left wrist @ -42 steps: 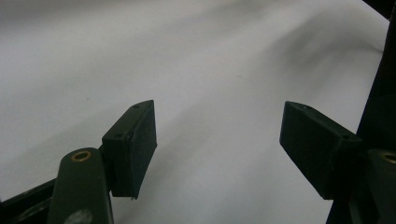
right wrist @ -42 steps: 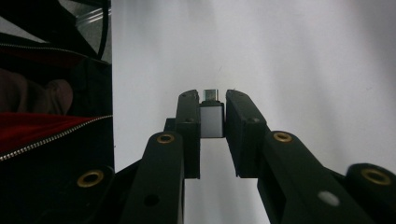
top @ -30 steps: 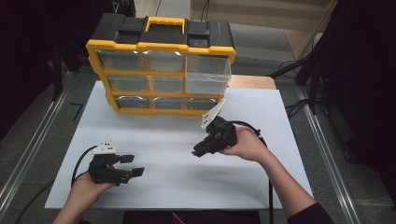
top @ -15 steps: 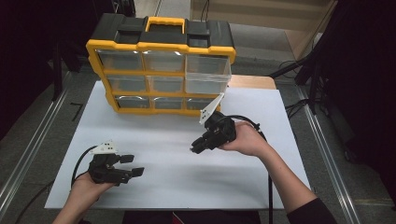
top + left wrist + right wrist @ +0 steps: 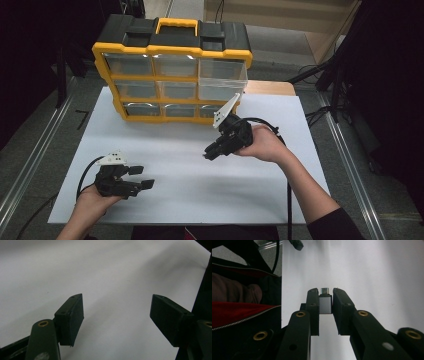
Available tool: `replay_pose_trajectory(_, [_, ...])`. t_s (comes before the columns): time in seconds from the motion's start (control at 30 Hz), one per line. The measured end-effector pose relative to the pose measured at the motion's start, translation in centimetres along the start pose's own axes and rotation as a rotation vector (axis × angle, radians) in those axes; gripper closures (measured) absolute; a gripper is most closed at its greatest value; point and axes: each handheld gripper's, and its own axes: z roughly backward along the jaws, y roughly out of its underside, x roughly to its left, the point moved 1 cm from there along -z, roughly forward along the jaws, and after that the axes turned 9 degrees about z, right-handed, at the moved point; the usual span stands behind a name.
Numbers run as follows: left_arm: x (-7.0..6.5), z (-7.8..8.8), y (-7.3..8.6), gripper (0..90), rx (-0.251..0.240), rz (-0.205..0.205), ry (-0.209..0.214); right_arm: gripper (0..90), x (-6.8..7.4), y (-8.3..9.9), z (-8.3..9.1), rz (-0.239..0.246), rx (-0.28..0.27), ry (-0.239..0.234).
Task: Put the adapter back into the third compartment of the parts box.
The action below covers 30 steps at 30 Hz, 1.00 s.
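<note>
Silver: one adapter (image 5: 325, 304), nine organizer (image 5: 172, 75) drawers.

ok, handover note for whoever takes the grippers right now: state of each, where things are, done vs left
Right gripper: shut on a small silver adapter, metal plug end poking out past the jaw tips; held above the white mat, in front of the yellow drawer organizer.
Left gripper: open, nothing between the jaws, low over the mat at the near left.
Done: adapter is picked up and gripped.
Left: probably stowing it in a drawer; one at the upper right looks pulled out slightly. Which drawer is meant I can't tell.
</note>
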Motion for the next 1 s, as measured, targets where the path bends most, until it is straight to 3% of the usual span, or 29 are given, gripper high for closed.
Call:
replay_pose_trajectory(0.53, [0.0,0.0,0.0,28.7,-0.001,-0.002,0.005,73.6,-0.1,-1.8,1.4,0.022,0.035,0.001])
replay_pose_trajectory(0.67, [0.0,0.0,0.0,28.7,-0.001,-0.004,0.004,73.6,-0.4,-2.3,2.2,0.048,0.011,0.004])
replay_pose_trajectory(1.0, [-0.1,0.0,0.0,28.7,-0.001,-0.004,0.007,73.5,-0.4,-3.4,3.8,0.046,0.014,0.006])
